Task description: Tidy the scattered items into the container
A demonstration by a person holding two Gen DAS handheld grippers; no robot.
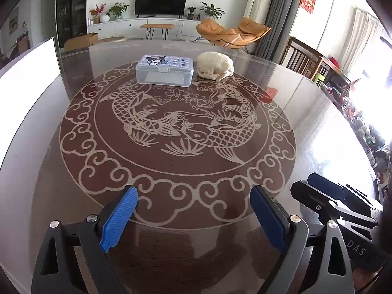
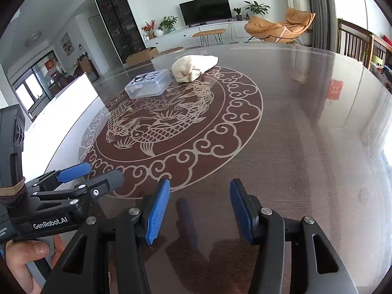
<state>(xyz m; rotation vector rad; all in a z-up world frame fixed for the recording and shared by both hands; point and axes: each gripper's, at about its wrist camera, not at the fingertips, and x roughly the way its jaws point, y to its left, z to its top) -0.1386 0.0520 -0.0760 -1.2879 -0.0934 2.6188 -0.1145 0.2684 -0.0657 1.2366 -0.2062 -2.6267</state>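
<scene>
We see lidded plastic box (image 1: 164, 71) and cream towel bundle (image 1: 215, 66) side by side at far side of glass tabletop (image 1: 306, 122), well apart from both grippers, straight ahead. Towel lies right of box, long axis across table. Right gripper (image 2: 199, 212) on towel's side, left gripper (image 1: 193, 216) faces box. Both spread, empty. Towel soft, folded, lumpy; box translucent, lid closed.

Container (image 1: 163, 71): translucent rectangular plastic box, lid closed, cartoon print on top, lying flat at the far edge of the table's fish medallion. Cream towel (image 1: 215, 66): bundled, resting just beside the box's right end.
</scene>
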